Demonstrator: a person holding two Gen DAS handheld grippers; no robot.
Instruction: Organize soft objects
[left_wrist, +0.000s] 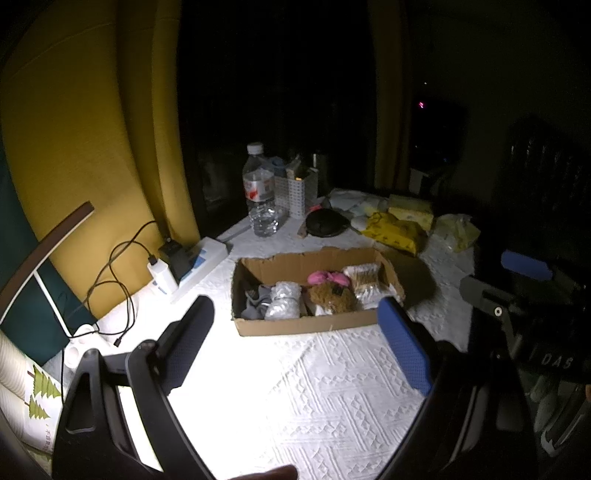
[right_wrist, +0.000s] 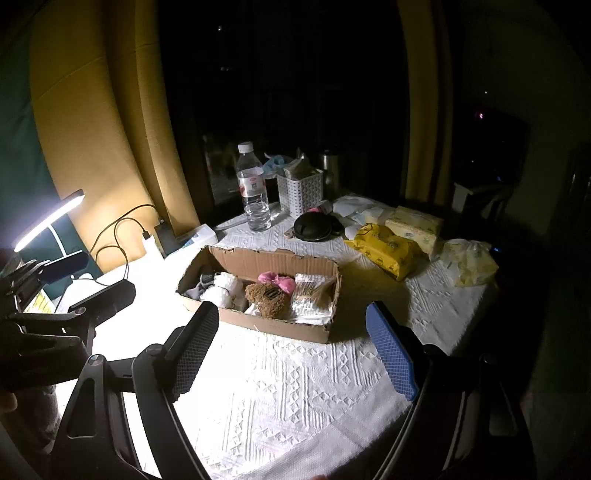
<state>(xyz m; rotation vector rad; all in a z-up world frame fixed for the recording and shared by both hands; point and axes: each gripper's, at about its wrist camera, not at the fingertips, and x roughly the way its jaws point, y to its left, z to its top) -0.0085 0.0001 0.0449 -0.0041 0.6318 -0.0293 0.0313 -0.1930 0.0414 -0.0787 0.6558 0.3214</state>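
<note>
Both grippers hung over the near part of the worktop (left_wrist: 332, 387), which was covered by a white textured cloth, and both were spread wide with nothing between their pads. The left gripper (left_wrist: 299, 343) showed a dark pad on one finger and a blue pad on the other, and the right gripper (right_wrist: 295, 350) looked the same; each also appeared at the edge of the other's view, off to the side. Just beyond the fingertips sat a shallow cardboard box (right_wrist: 280, 325) with torn edges, resting flat on the cloth. Inside it, packed side by side, lay a grey cloth item (left_wrist: 255, 301) at the left end, a pair of white fluffy rolls (right_wrist: 223, 290) next to it, a brown plush toy (right_wrist: 269, 297) in the middle with a pink soft piece (right_wrist: 282, 280) behind it, and a clear packet of cotton swabs (right_wrist: 310, 288) at the right end. Farther back stood a water bottle (right_wrist: 253, 192) and a white woven basket (right_wrist: 299, 192), with a black round lid (right_wrist: 314, 227) lying near them. To the right of the box, well apart from it, lay a yellow wipes pack (right_wrist: 384, 247) and pale tissue packs (right_wrist: 415, 223). A lit desk lamp (right_wrist: 48, 218) glowed at the left.
</note>
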